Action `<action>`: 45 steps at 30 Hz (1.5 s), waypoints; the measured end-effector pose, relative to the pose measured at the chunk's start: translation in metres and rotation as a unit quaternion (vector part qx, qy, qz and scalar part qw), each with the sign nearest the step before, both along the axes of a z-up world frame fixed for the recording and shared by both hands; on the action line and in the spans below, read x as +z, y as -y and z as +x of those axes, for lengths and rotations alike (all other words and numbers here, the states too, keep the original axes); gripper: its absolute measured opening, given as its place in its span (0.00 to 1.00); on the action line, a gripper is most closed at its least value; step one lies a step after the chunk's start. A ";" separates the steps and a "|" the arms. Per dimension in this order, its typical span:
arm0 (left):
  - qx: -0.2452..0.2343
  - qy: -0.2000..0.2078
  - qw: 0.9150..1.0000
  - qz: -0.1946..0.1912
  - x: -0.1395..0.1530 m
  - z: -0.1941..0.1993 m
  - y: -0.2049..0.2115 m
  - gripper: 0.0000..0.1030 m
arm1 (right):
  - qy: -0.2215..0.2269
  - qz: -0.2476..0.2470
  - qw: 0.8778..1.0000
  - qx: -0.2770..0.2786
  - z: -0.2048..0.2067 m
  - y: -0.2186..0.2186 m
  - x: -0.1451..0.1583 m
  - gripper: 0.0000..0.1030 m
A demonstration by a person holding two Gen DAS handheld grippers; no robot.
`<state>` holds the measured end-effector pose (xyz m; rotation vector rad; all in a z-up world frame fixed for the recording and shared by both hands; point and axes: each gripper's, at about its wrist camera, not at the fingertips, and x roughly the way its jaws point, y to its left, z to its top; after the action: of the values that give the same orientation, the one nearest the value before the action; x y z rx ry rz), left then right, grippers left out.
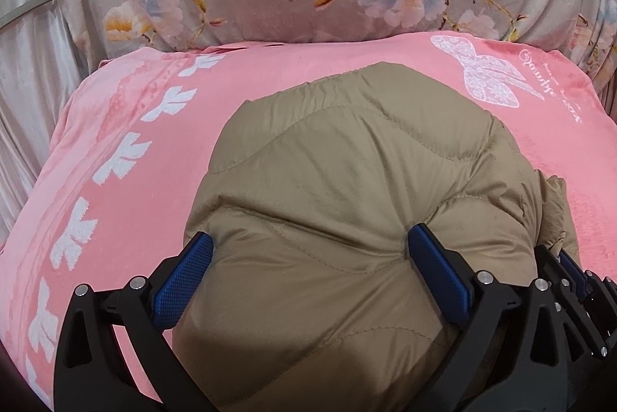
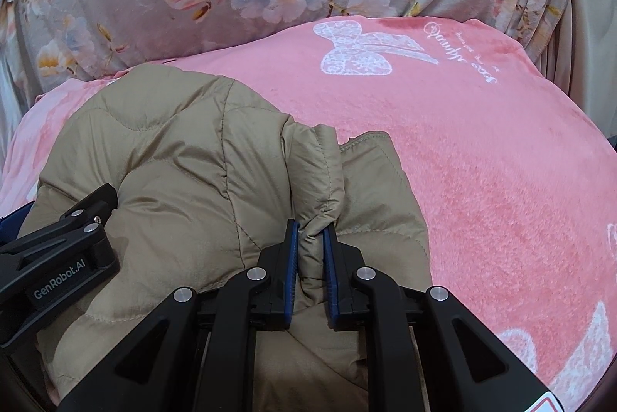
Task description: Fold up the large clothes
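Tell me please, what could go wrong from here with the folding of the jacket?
1. The right tool pinches only a thin ridge of the tan quilted jacket; the smooth fabric may slip out when pulled.
2. The left tool is open, its fingers spread across the puffy bulk, so this side is probably not held and the fold may spring open.
3. The pink blanket underneath is soft and may drag along.

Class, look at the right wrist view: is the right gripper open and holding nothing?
No: the right gripper is shut on a pinched fold of the tan quilted jacket.
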<state>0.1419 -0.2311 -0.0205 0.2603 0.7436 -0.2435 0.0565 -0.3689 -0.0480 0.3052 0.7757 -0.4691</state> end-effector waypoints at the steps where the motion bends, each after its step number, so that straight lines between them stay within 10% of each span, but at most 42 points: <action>1: -0.001 0.001 1.000 0.000 -0.001 0.000 0.000 0.96 | 0.000 0.000 1.000 -0.001 0.000 0.000 0.000 0.12; 20: -0.022 -0.005 1.000 0.015 0.002 0.026 0.004 0.96 | 0.017 0.046 0.999 -0.013 0.016 0.011 0.000 0.17; 30: -0.012 -0.044 0.998 0.042 0.040 -0.035 -0.046 0.96 | -0.004 0.086 0.996 0.031 -0.054 -0.027 0.052 0.18; 45: -0.017 -0.099 0.995 0.014 0.012 -0.077 -0.081 0.96 | -0.045 0.073 0.995 0.044 -0.090 -0.067 0.016 0.18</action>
<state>0.0653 -0.1505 -0.0088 0.2777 0.9399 -0.2948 -0.0333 -0.3023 -0.0324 0.3867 0.9101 -0.3447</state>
